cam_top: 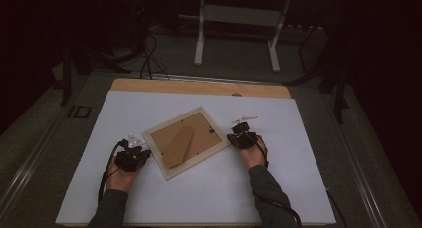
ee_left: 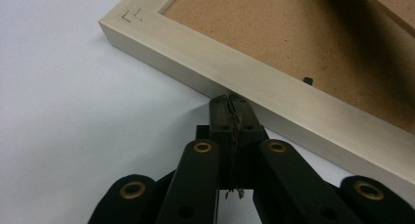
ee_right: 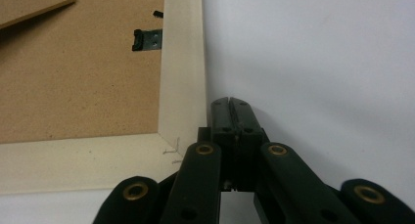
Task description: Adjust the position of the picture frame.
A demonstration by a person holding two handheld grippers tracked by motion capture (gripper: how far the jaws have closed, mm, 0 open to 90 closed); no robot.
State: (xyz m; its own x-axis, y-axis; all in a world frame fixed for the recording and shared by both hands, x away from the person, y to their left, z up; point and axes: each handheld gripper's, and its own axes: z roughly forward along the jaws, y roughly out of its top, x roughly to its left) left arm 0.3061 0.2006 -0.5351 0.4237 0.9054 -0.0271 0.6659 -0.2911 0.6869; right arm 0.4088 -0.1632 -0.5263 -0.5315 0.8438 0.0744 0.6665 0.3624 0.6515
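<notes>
High view: picture frame (cam_top: 186,141) face-down, backing board (cam_top: 177,146) inside.

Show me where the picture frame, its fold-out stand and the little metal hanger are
picture frame (cam_top: 217,149), high view, on its pale wooden border near the right corner.
fold-out stand (cam_top: 177,143), high view, middle of the brown flap on the backing.
metal hanger (ee_right: 147,39), right gripper view, on the dark bracket's plate.

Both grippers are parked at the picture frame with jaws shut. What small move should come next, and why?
Probably open the left gripper first. Its shut tips sit against the side of the frame, which lies back-up on the white table, so nothing is gripped. The right gripper, also shut, rests beside a frame corner and could steady it.
</notes>
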